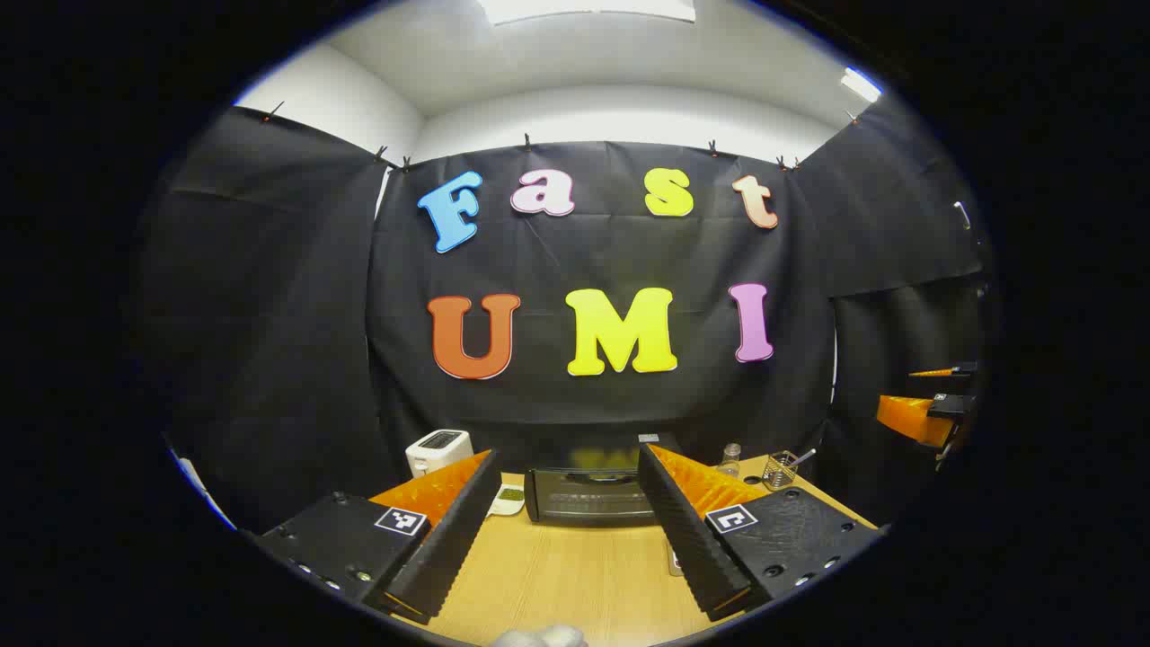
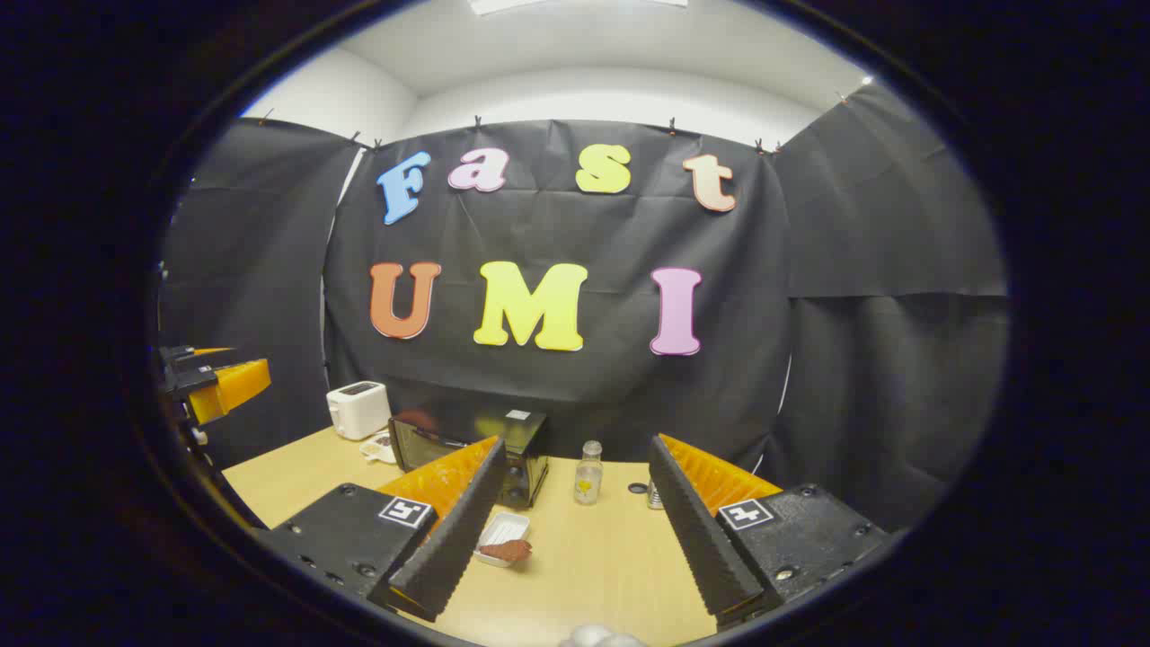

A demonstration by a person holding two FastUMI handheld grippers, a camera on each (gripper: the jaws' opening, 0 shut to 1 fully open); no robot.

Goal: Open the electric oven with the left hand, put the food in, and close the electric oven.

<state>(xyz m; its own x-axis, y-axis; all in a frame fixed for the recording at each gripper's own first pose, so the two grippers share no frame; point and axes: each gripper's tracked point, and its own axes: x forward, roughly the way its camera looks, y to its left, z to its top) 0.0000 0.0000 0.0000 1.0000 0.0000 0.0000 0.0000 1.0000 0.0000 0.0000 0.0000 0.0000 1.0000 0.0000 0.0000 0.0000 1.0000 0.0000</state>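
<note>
— So, where does the oven (image 1: 593,494) sit right now?
— At the back of the wooden table (image 1: 575,575), against the black cloth wall. It is a dark, boxy thing with a glass front, and its door is shut. In the left gripper view it lies straight ahead, framed between the two fingers.
— And the left gripper (image 1: 569,517) itself?
— Its fingers are spread wide, holding nothing. Each is a long wedge with a ribbed inner face, and they hang above the table, well short of the oven.
— What about the food?
— In the right gripper view a small white tray (image 2: 501,537), shallow and rectangular, rests on the table in front of the oven's right end. A reddish-brown piece of food (image 2: 507,550) lies at its near edge. The tray shows just beside the right gripper's left finger.
— Is the right gripper (image 2: 575,517) holding anything?
— No, its fingers are also parted wide, with bare table between them, clear of the tray.
— Anything else on the table?
— A white toaster (image 1: 438,449) with rounded corners stands to the left of the oven, and a small pale dish (image 1: 508,499) lies just in front of it. To the right of the oven stand a small clear bottle (image 2: 588,474) with yellow inside and, in the left gripper view, a wire basket (image 1: 782,467). The table has a light, smooth wood grain.
</note>
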